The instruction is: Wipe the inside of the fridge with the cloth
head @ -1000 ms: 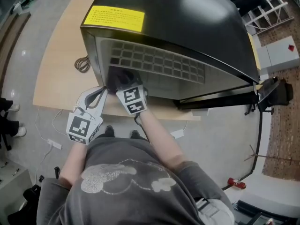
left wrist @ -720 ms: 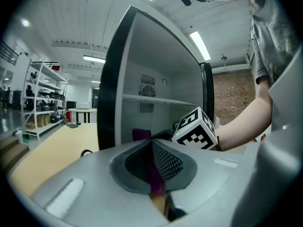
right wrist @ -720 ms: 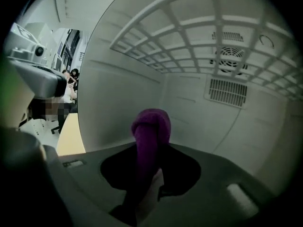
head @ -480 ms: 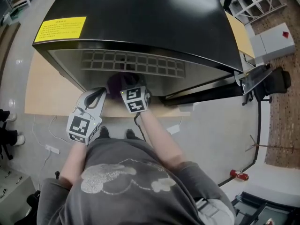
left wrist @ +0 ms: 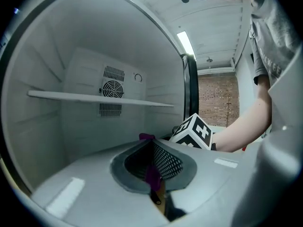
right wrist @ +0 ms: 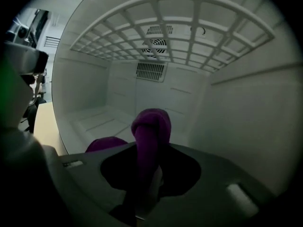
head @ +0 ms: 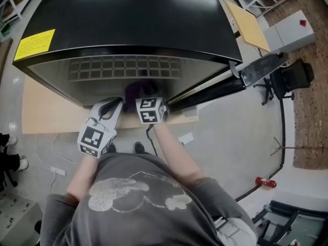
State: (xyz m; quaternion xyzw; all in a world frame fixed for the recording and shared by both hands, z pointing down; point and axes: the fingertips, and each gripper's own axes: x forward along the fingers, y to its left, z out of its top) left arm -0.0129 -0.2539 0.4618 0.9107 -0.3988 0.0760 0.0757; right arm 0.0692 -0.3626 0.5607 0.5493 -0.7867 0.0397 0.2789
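Observation:
The black fridge (head: 128,14) stands open toward me, its white inside (right wrist: 94,122) lit. In the right gripper view, my right gripper (right wrist: 147,176) is shut on a purple cloth (right wrist: 151,126), which bunches up above the jaws just inside the fridge mouth, under the white wire shelf (right wrist: 189,27). The head view shows the cloth (head: 134,91) ahead of the right gripper (head: 148,104). My left gripper (head: 108,110) hovers beside it at the fridge's front edge. In the left gripper view the left gripper (left wrist: 154,171) has its jaws together, with the right gripper's marker cube (left wrist: 194,131) close on its right.
The fridge door (head: 251,73) hangs open at the right. The fridge sits on a wooden table (head: 46,117). A fan vent (right wrist: 151,71) is on the back wall. An office chair (head: 292,78) and a red object (head: 266,182) stand on the floor at right.
The head view has moved forward over the fridge top, so more of the top fills the frame. Both grippers stay at the fridge mouth, the right one shifted slightly right with the cloth.

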